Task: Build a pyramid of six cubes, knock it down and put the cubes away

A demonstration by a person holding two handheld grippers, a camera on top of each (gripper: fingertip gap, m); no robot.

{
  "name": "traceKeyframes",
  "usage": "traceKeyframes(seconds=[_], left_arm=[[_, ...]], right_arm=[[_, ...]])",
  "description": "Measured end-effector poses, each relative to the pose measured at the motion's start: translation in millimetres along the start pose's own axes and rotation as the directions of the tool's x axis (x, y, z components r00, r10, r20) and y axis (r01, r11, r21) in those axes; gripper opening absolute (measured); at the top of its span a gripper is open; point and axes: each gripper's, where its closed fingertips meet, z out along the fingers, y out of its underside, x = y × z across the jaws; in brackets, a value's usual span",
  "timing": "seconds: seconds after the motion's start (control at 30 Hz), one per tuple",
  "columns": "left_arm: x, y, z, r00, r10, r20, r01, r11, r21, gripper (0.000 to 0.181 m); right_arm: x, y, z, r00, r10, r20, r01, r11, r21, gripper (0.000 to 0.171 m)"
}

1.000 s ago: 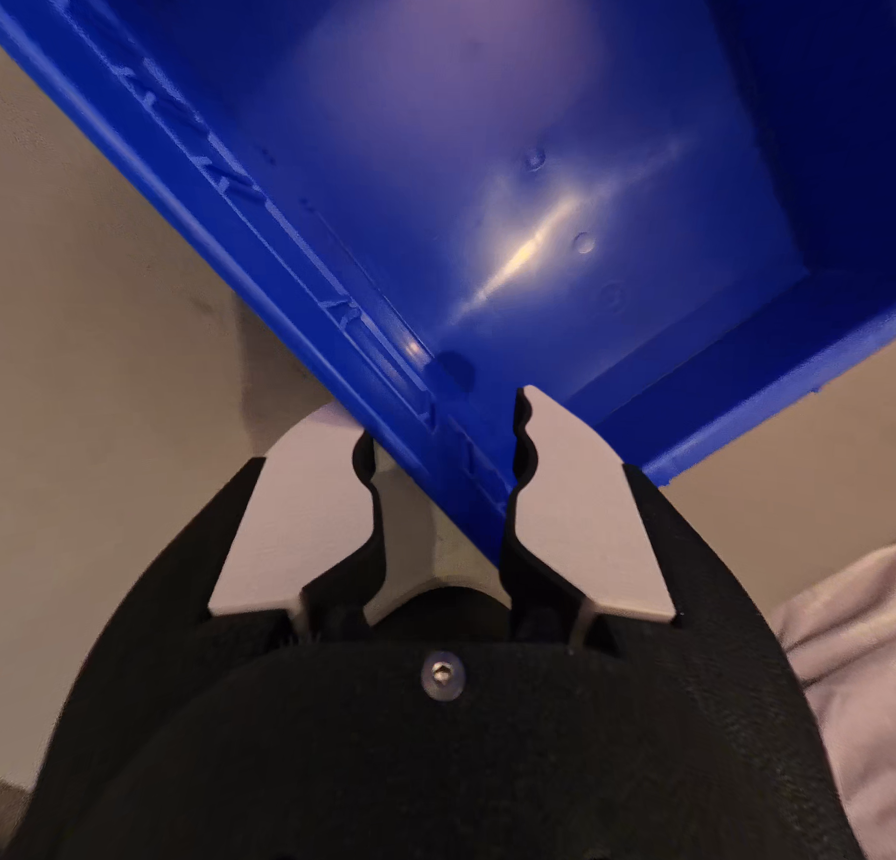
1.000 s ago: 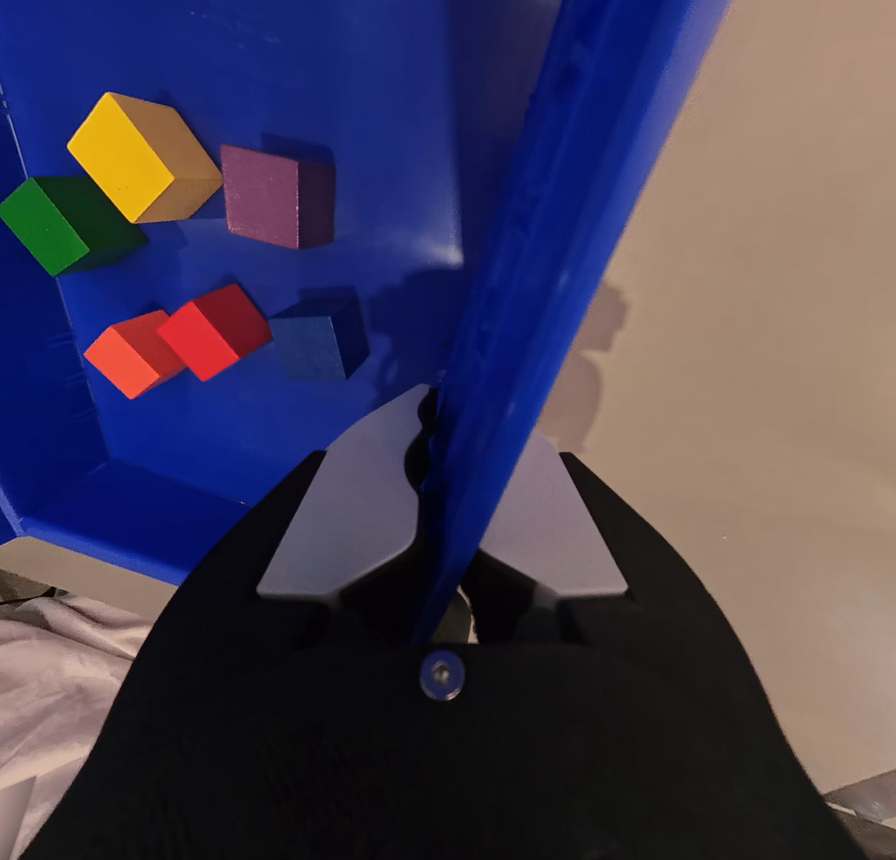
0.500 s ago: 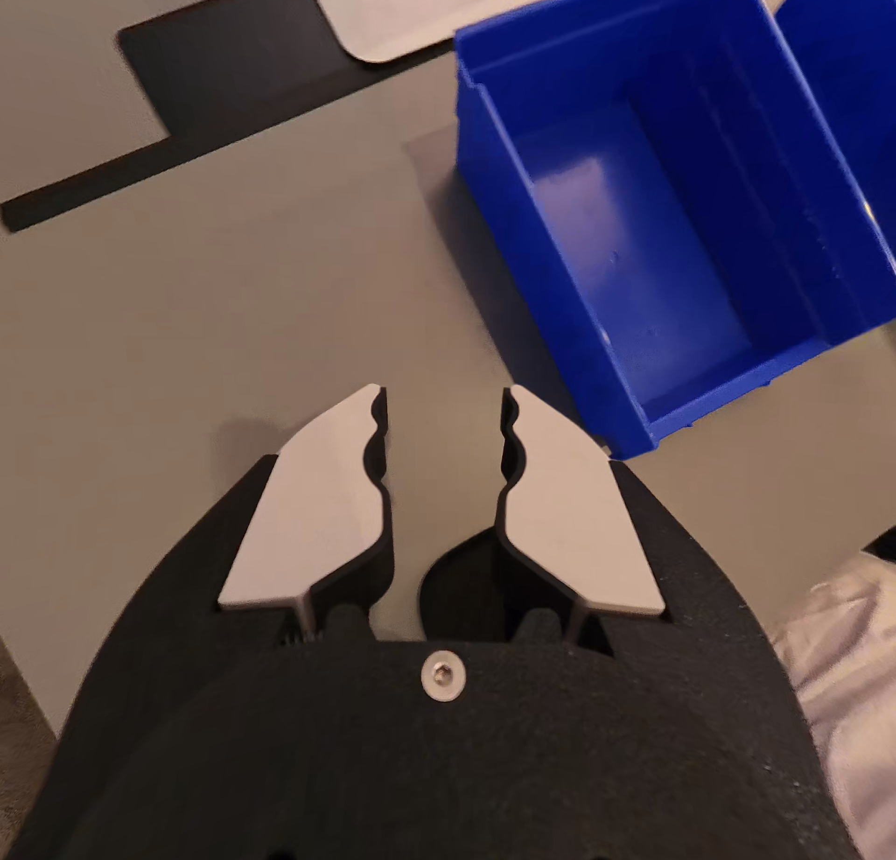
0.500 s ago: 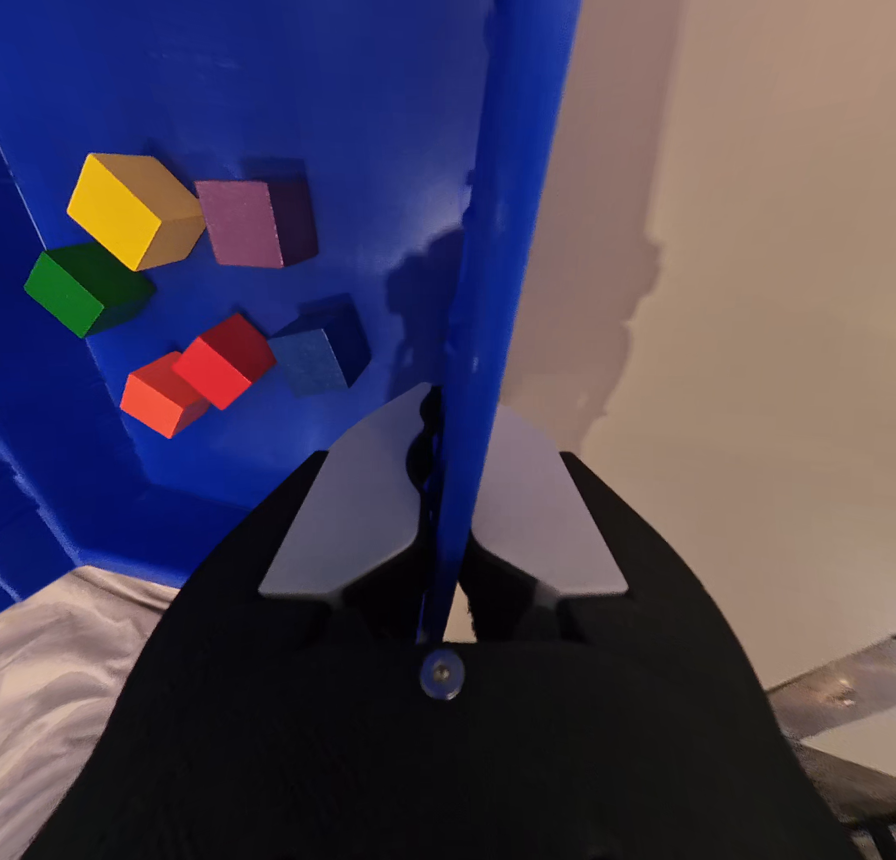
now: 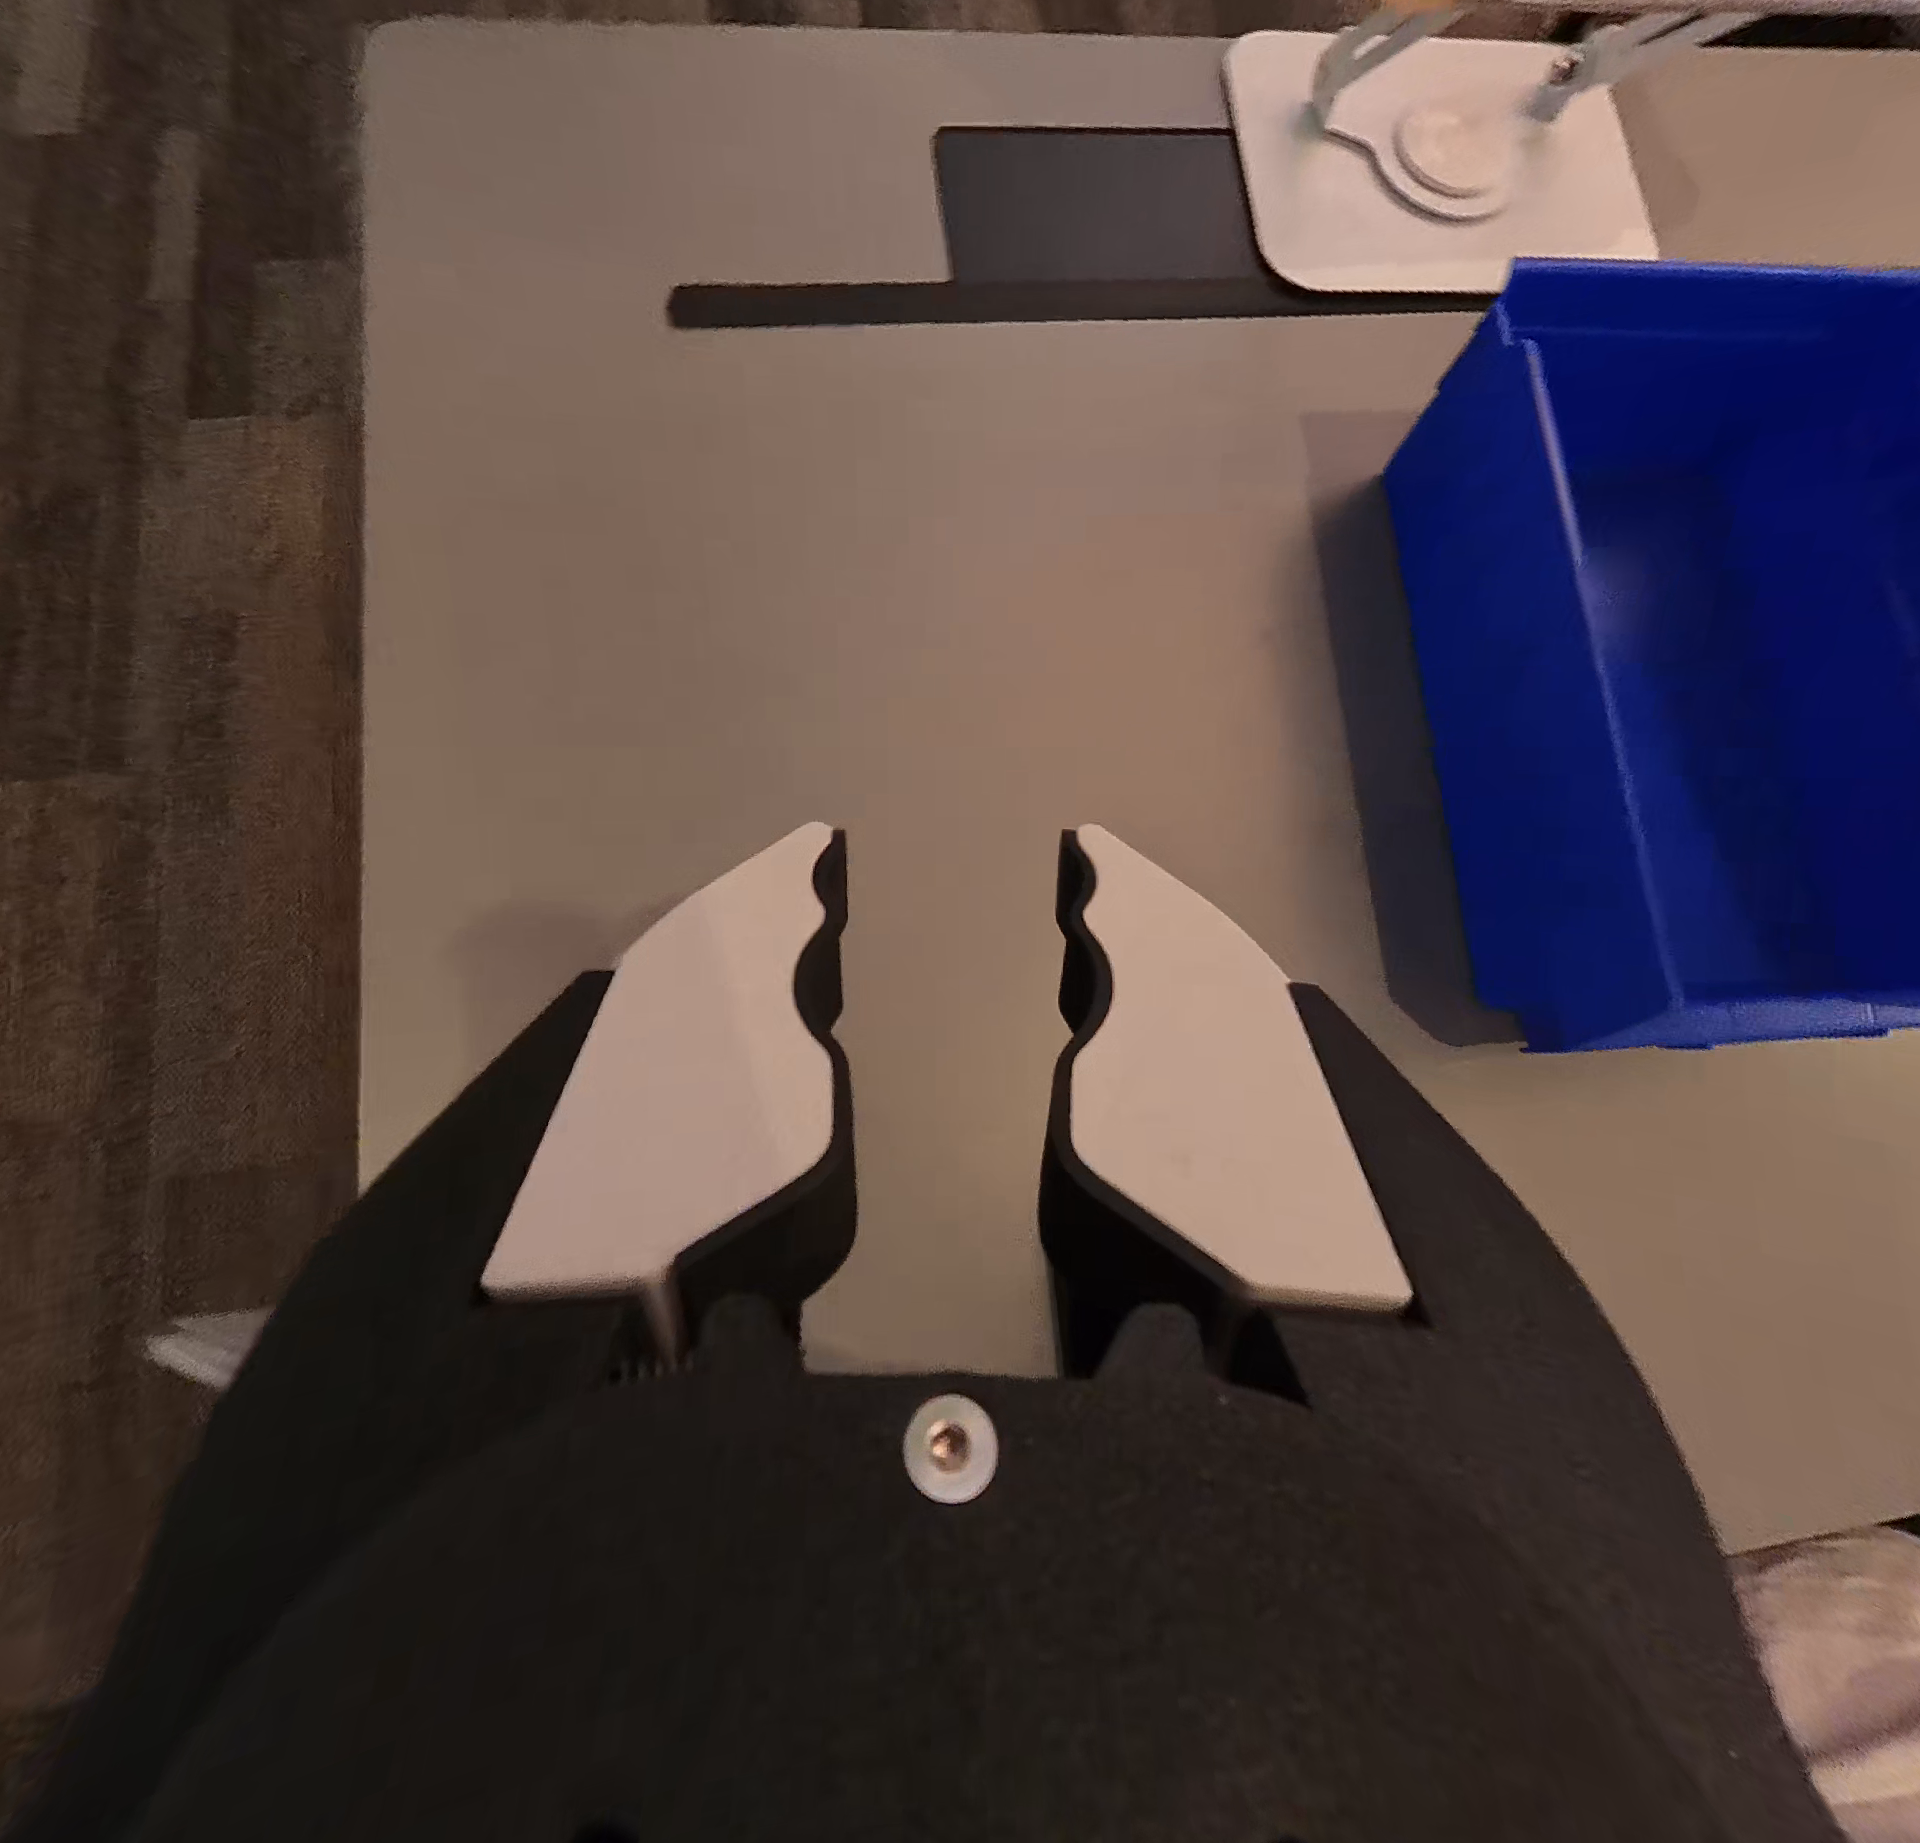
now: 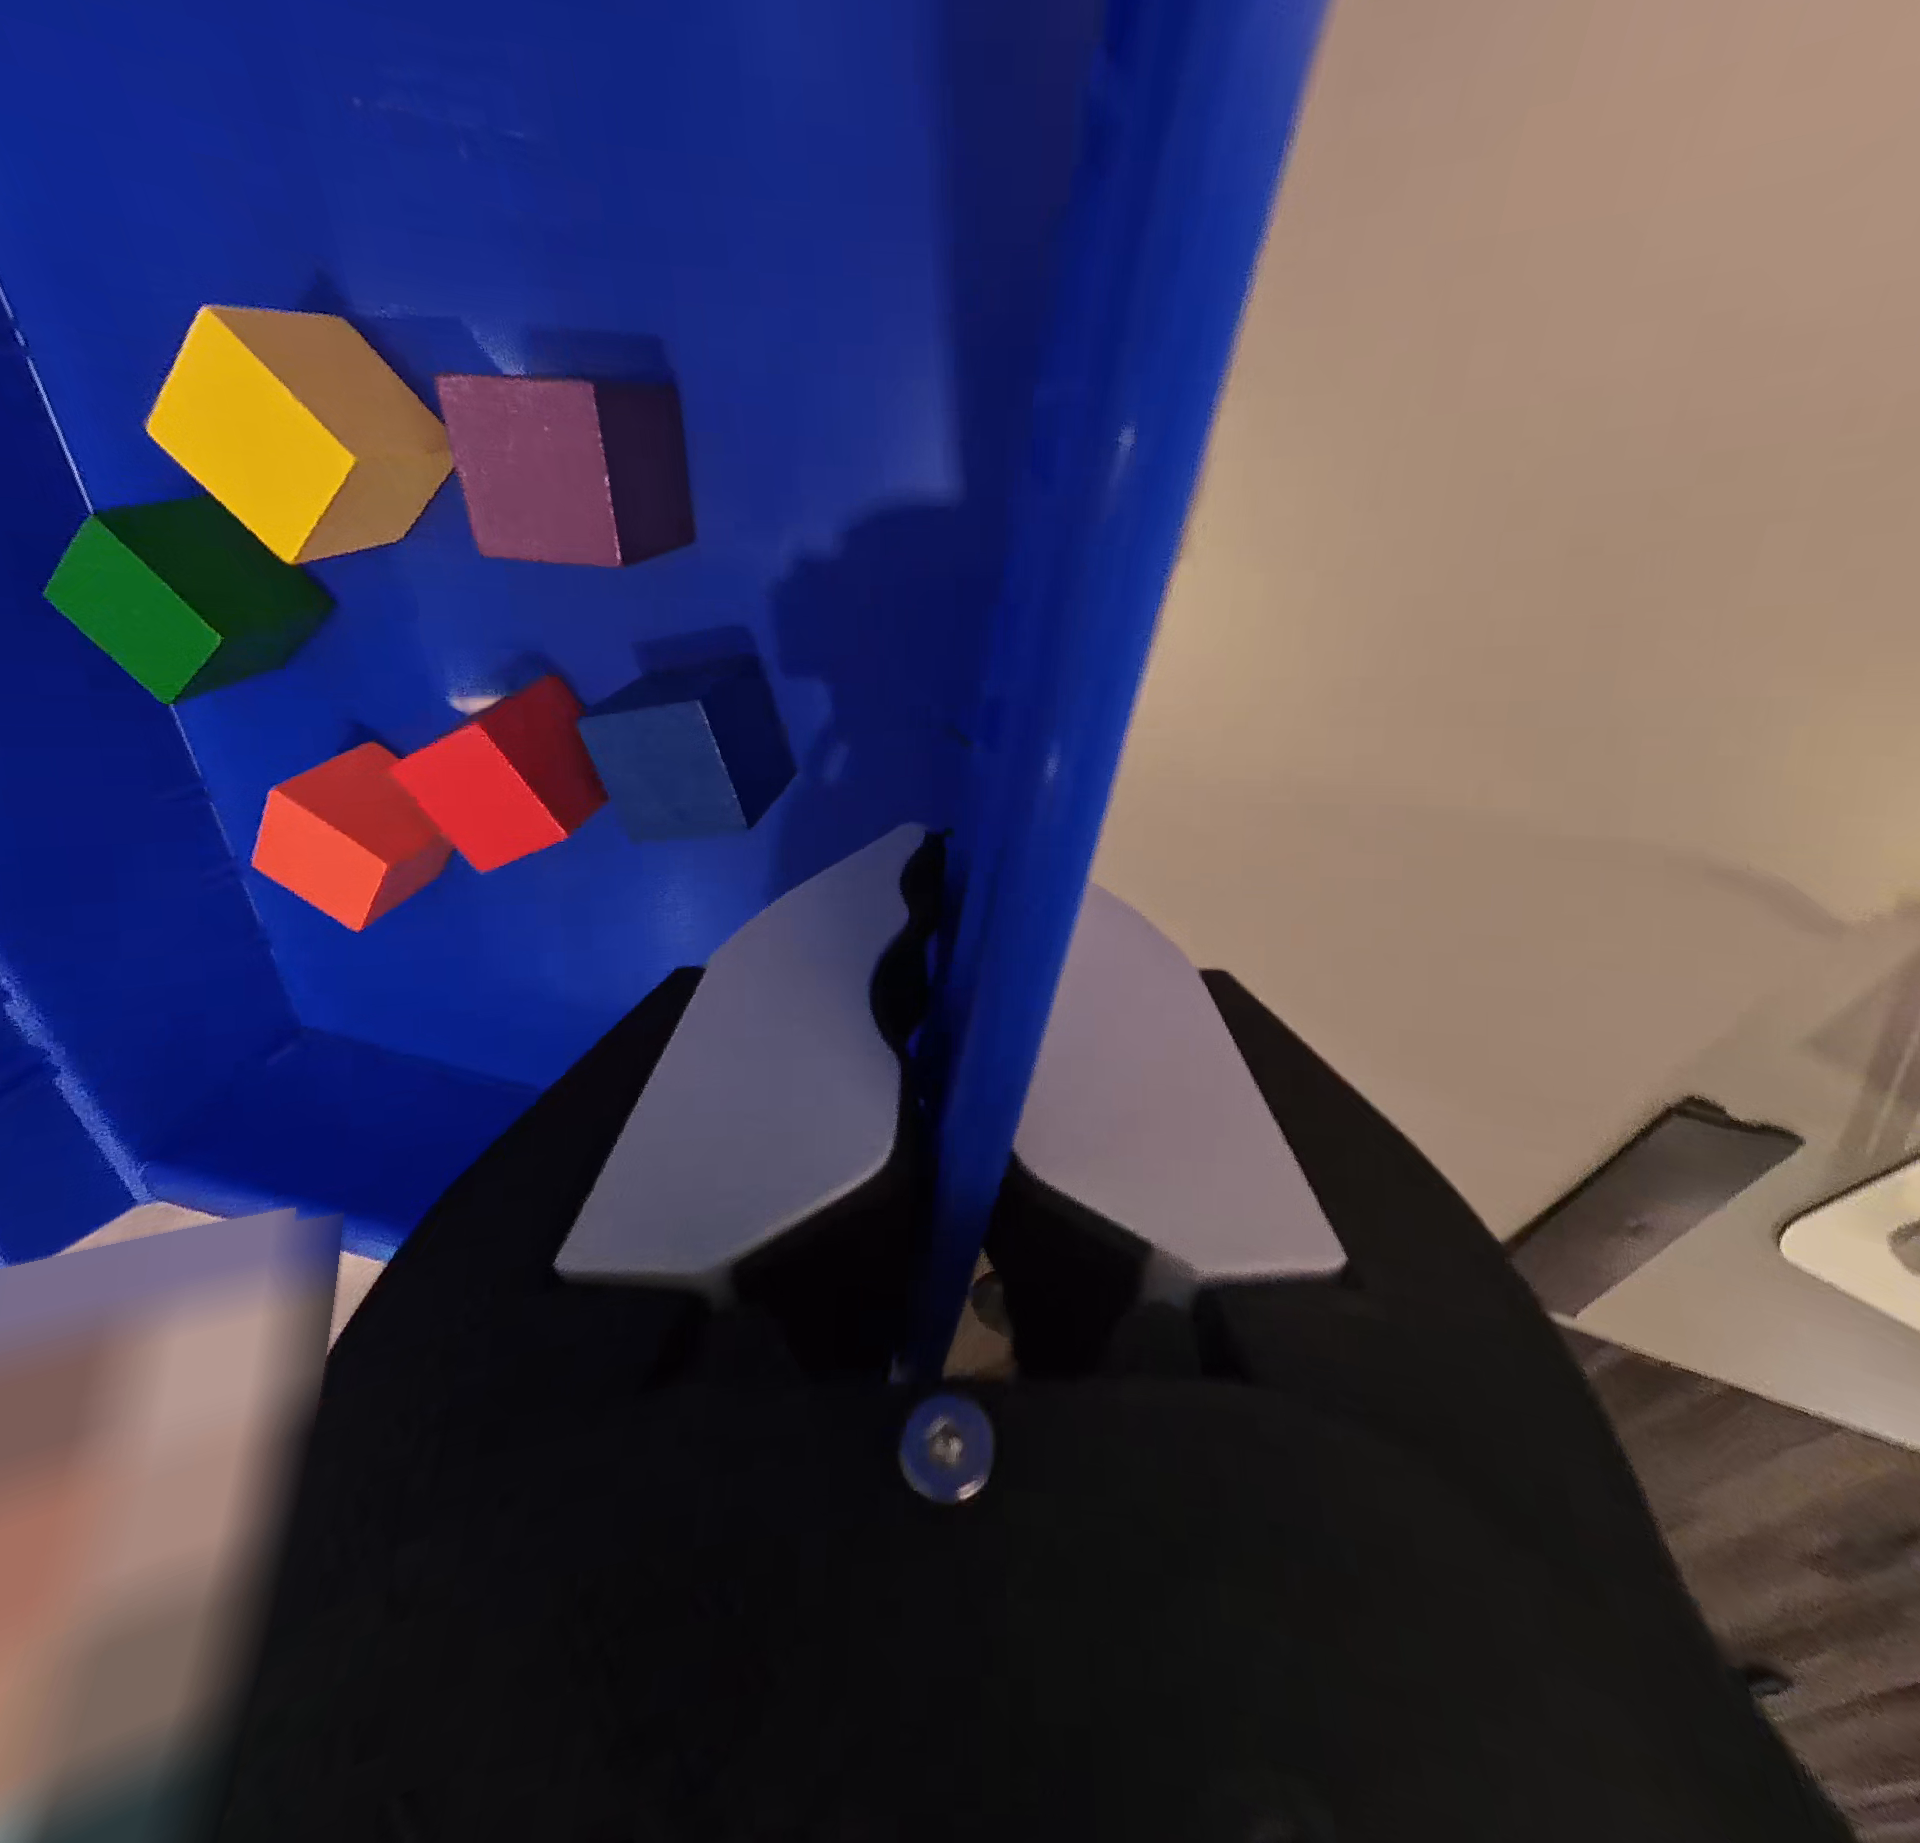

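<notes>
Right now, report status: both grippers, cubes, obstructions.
Left gripper open, over bare table. Right gripper shut on blue bin wall. Six cubes in bin. No obstructions seen.

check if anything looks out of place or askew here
Nothing is spilled or damaged. All six cubes, such as the yellow cube, lie loose and unaligned inside the blue bin, whose wall the right gripper clamps. The left gripper is open above the grey table.
</notes>
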Motion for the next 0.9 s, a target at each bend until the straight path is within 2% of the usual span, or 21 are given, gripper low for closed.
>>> traceKeyframes(seconds=[0.17,0.23,0.37,0.5,0.67,0.9], left_arm=[[-54.2,20.0,-3.6,0.977,-0.174,0.119,0.177,0.984,-0.015,0.037],[-72.3,24.3,-6.0,0.964,-0.222,0.149,0.225,0.974,-0.001,0.037],[-99.2,16.0,-16.6,0.931,-0.326,0.163,0.308,0.943,0.125,0.031],[-106.4,10.4,-25.6,0.926,-0.343,0.16,0.311,0.931,0.192,0.028],[-104.6,13.1,-29.9,0.931,-0.328,0.158,0.298,0.936,0.188,0.028],[-95.8,10.7,-28.0,0.948,-0.298,0.114,0.275,0.944,0.18,0.028]], right_arm=[[-128.8,-65.5,6.9,0.985,-0.16,0.07,0.159,0.987,0.02,0.006],[-180.9,-88.2,22.8,0.967,-0.227,0.111,0.227,0.974,0.017,0.006],[-277.9,-125.0,60.9,0.928,-0.324,0.187,0.324,0.946,0.027,0.007],[-353.9,-144.6,99.9,0.899,-0.362,0.245,0.371,0.929,0.012,0.007],[-408.3,-162.3,153.7,0.901,-0.359,0.245,0.37,0.929,0.001,0.007],[-423.4,-175.9,223.4,0.941,-0.252,0.227,0.262,0.965,-0.013,0.007]])
